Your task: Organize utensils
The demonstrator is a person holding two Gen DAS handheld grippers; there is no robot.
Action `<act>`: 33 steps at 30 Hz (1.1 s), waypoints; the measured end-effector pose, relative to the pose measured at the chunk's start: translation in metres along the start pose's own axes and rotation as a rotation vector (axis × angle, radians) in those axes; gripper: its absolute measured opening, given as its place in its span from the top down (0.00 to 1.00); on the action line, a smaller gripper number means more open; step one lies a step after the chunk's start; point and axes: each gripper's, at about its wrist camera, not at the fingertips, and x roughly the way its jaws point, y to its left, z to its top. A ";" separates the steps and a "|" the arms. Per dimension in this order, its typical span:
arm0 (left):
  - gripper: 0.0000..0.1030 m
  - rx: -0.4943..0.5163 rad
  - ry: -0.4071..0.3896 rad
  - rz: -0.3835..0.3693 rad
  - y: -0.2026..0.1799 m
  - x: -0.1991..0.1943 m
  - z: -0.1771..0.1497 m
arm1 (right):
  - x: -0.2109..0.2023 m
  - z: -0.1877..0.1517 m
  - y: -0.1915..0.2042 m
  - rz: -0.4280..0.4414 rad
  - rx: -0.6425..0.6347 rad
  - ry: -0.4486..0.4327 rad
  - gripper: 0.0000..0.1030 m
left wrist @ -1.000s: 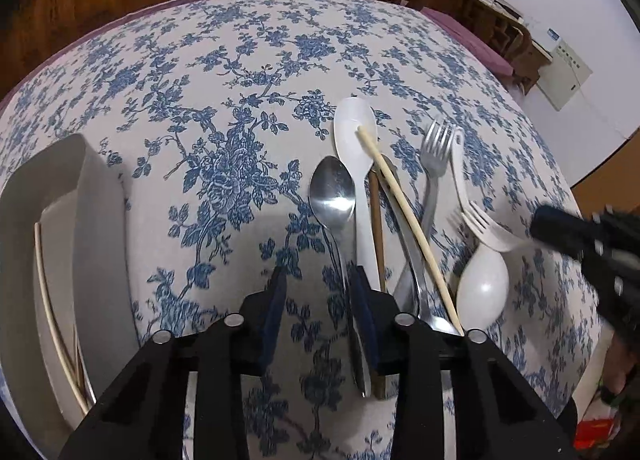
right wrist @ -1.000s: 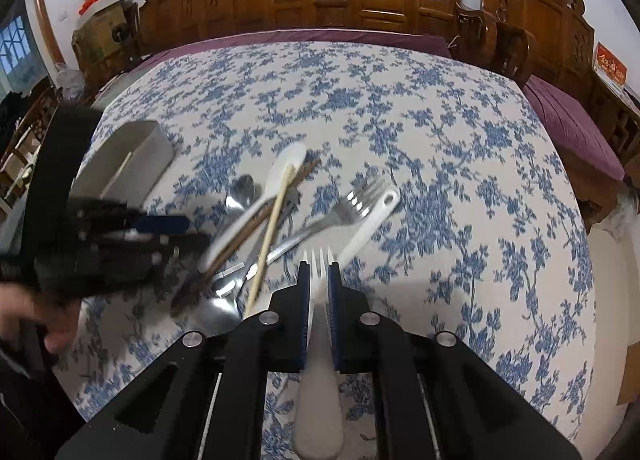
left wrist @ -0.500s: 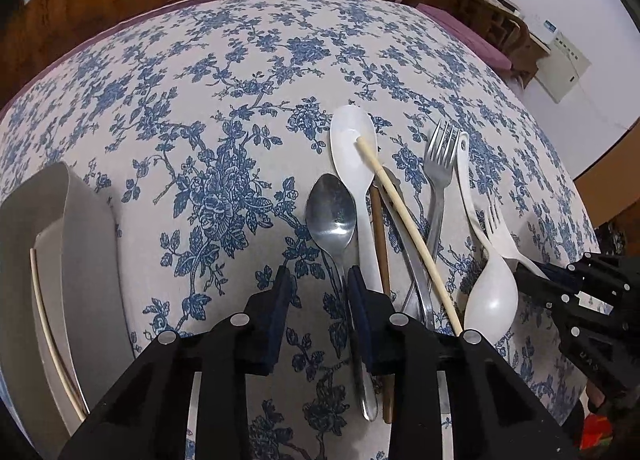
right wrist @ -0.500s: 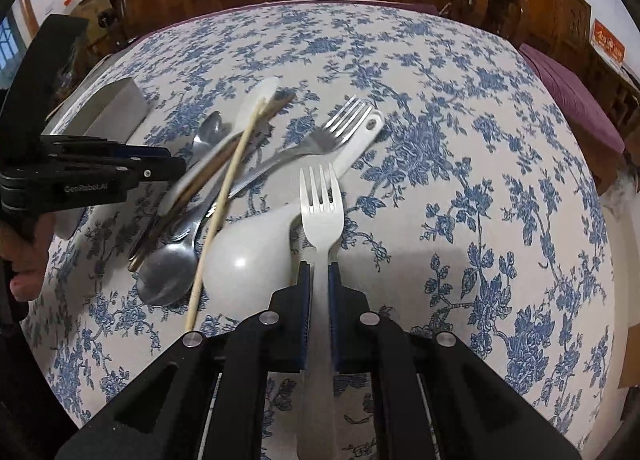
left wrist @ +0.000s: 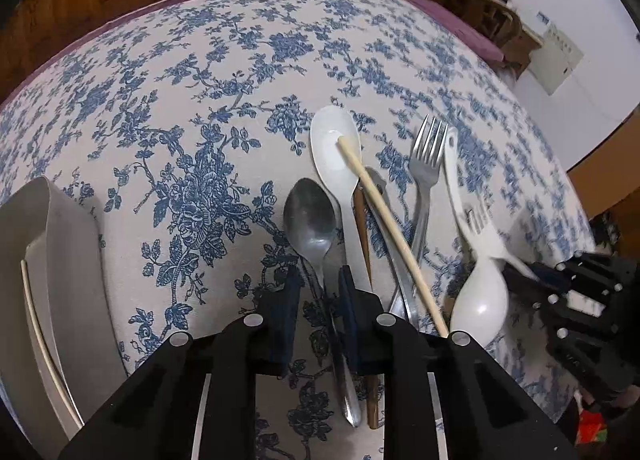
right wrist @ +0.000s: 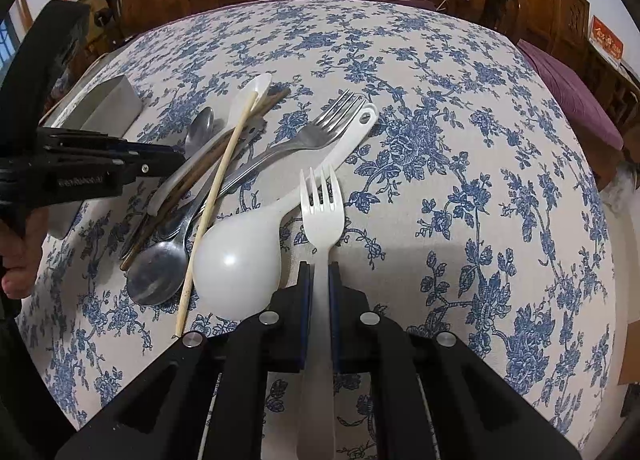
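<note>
Two grippers working: right gripper (right wrist: 318, 280) clamps the white plastic fork (right wrist: 322, 216) lower centre; left gripper (left wrist: 318, 292), jaws just narrowing, straddles the metal spoon (left wrist: 310, 220) handle, gap remaining.

glossy metal spoon (left wrist: 310, 220), matt plastic fork (right wrist: 322, 212)

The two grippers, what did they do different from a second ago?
The left gripper has just been closing its jaws around the metal spoon's handle; its pads do not clearly press on it yet. The right gripper, shut on the white plastic fork, came down and nearer the pile, so the fork's tines now overlap the white ladle's handle. The other utensils and the tray stayed put.
</note>
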 end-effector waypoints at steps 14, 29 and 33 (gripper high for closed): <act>0.97 0.050 0.047 0.062 -0.005 -0.001 -0.001 | 0.001 0.002 0.003 -0.037 -0.014 0.002 0.90; 1.00 -0.003 -0.008 0.022 0.019 -0.029 -0.012 | 0.003 0.007 -0.003 -0.036 0.014 0.012 0.90; 1.00 -0.010 -0.011 0.020 0.020 -0.032 -0.007 | 0.003 0.006 -0.003 -0.038 0.017 0.012 0.90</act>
